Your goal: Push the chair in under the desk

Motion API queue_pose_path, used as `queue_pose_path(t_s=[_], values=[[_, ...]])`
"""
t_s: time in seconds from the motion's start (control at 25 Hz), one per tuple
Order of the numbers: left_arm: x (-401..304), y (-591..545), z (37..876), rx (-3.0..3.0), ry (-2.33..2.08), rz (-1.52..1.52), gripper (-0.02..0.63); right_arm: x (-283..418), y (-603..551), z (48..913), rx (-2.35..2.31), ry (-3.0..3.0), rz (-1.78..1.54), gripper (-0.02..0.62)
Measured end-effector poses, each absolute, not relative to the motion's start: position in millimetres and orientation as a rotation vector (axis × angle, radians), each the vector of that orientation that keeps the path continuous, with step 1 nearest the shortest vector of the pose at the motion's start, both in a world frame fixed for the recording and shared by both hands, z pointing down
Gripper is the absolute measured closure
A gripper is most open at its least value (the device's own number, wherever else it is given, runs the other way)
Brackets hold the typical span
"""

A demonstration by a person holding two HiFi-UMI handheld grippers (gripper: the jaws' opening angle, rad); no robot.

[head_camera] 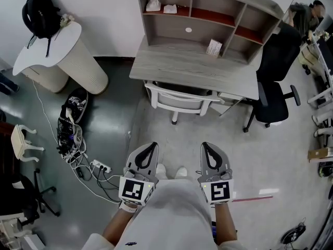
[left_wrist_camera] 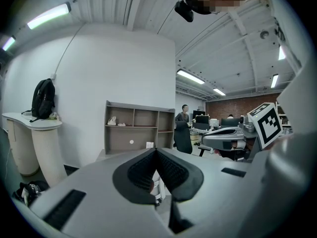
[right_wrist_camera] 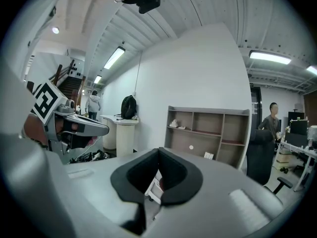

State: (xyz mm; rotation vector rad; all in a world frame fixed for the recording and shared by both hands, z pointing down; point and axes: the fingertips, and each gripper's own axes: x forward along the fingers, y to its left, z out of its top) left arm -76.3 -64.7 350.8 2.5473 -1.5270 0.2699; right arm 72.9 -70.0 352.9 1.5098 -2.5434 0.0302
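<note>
A white chair [head_camera: 179, 99] stands at the front edge of the grey wooden desk [head_camera: 192, 69], its seat partly under the top; a slice of it shows between the pads in the left gripper view [left_wrist_camera: 158, 185] and the right gripper view [right_wrist_camera: 154, 186]. My left gripper [head_camera: 152, 146] and right gripper [head_camera: 205, 146] hang side by side well short of the chair, over the floor in front of the person's body. Both are shut with nothing between the jaws, tips pointing toward the desk.
A shelf hutch [head_camera: 208, 14] sits on the desk. A black office chair [head_camera: 273, 82] stands right of the desk. A white rounded counter [head_camera: 62, 56] with a black backpack [head_camera: 40, 15], and a tangle of cables with a power strip [head_camera: 78, 145], lie left. People stand far off.
</note>
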Motion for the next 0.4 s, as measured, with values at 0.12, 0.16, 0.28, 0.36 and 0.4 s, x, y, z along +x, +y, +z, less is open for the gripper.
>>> queue_pose_path(t_s=[0.12, 0.16, 0.28, 0.36, 0.4], values=[[-78.5, -65.7, 350.6, 2.543, -1.528, 0.268, 0.6, 68.7, -72.1, 347.5, 1.51, -2.553, 0.022, 0.583], [-79.0, -66.2, 350.3, 2.543, -1.528, 0.266, 0.599, 68.8, -72.4, 348.3, 1.506, -2.55, 0.019, 0.583], [-77.7, -68.5, 350.6, 2.544, -1.528, 0.261, 0.6, 72.1, -75.0, 352.0, 1.505, -2.541, 0.019, 0.583], [-76.2, -69.5, 351.3, 2.545, -1.529, 0.26, 0.6, 73.6, -77.6, 351.8, 1.514, -2.545, 0.026, 0.583], [-75.5, -70.0, 351.6, 2.546, -1.53, 0.26, 0.6, 74.3, -79.0, 351.4, 1.519, -2.548, 0.029, 0.583]])
